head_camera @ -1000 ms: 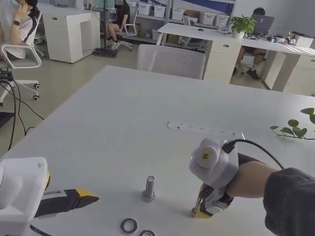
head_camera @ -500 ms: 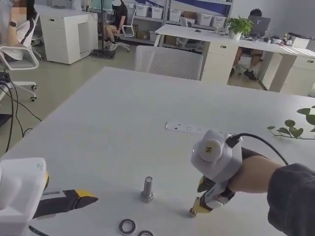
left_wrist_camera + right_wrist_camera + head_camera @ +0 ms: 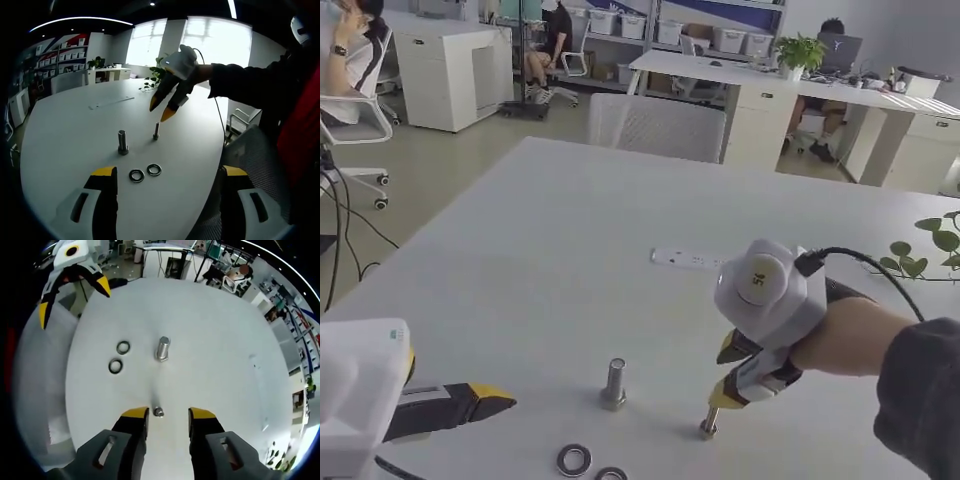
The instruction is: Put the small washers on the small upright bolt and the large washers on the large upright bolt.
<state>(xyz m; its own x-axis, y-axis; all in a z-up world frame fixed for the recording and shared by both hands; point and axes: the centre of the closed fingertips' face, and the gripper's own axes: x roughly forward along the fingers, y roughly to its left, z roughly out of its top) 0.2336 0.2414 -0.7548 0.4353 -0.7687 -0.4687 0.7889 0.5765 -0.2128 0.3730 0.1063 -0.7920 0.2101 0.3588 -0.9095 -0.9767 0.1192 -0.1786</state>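
Note:
The large bolt (image 3: 613, 383) stands upright on the white table (image 3: 550, 250). The small bolt (image 3: 708, 425) stands upright to its right. My right gripper (image 3: 718, 380) hovers open just above the small bolt, tips pointing down, nothing held. In the right gripper view the small bolt (image 3: 158, 411) sits between the jaws of the right gripper (image 3: 168, 413), apart from both. Two washers (image 3: 574, 460) (image 3: 611, 474) lie flat near the front edge. My left gripper (image 3: 169, 172) is open and empty, low at the left, facing the washers (image 3: 136, 175) (image 3: 154, 169) and the large bolt (image 3: 122, 141).
A white power strip (image 3: 690, 260) lies mid-table behind the bolts. Plant leaves (image 3: 920, 255) reach in at the right edge. A mesh chair (image 3: 655, 125) stands beyond the far table edge. People sit at desks in the background.
My right gripper has lifted off the table and opened, leaving the small bolt standing upright below it. The left gripper has stayed put.

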